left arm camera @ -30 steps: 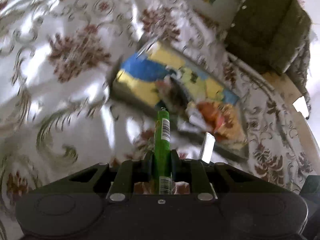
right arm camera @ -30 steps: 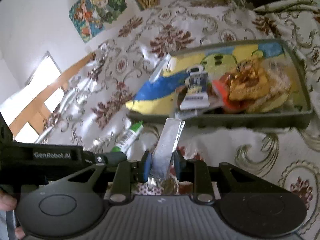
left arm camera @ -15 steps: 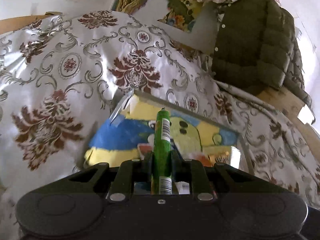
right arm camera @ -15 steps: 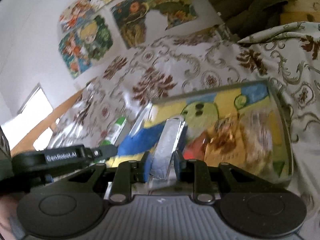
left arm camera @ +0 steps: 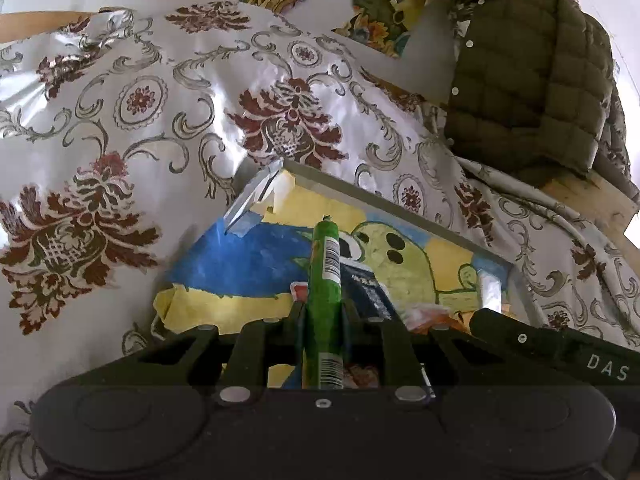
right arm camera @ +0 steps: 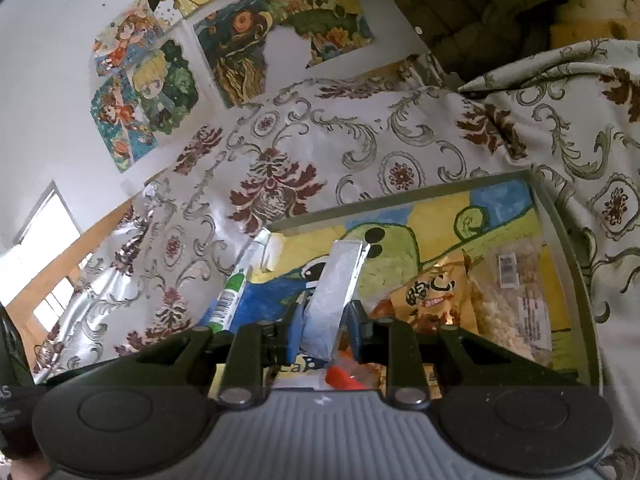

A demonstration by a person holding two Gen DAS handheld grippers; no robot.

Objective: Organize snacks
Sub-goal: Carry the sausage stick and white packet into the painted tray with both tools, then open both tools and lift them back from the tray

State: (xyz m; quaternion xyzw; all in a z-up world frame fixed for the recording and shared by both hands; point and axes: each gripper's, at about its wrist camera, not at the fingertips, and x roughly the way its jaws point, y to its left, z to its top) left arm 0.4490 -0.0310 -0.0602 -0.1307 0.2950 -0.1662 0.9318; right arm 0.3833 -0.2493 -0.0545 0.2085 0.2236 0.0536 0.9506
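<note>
My left gripper [left arm camera: 323,308] is shut on a green snack stick [left arm camera: 325,276] with a barcode, held over the near left part of the grey tray [left arm camera: 384,196]. The tray is lined with a yellow, blue and green picture. My right gripper [right arm camera: 327,312] is shut on a silver foil packet [right arm camera: 338,284], held over the same tray [right arm camera: 560,232]. The green stick also shows in the right wrist view [right arm camera: 229,300], to the left of the foil packet. An orange snack bag [right arm camera: 434,296] and a clear bag of pale snacks [right arm camera: 508,312] lie in the tray's right part.
The tray sits on a shiny floral cloth [left arm camera: 120,120]. A green padded jacket [left arm camera: 528,92] hangs at the back right. Posters [right arm camera: 152,92] cover the wall behind. A wooden edge [left arm camera: 592,196] shows at the right.
Both grippers have moved forward and up over the tray with their snacks still held. The views have tilted up toward the wall.
</note>
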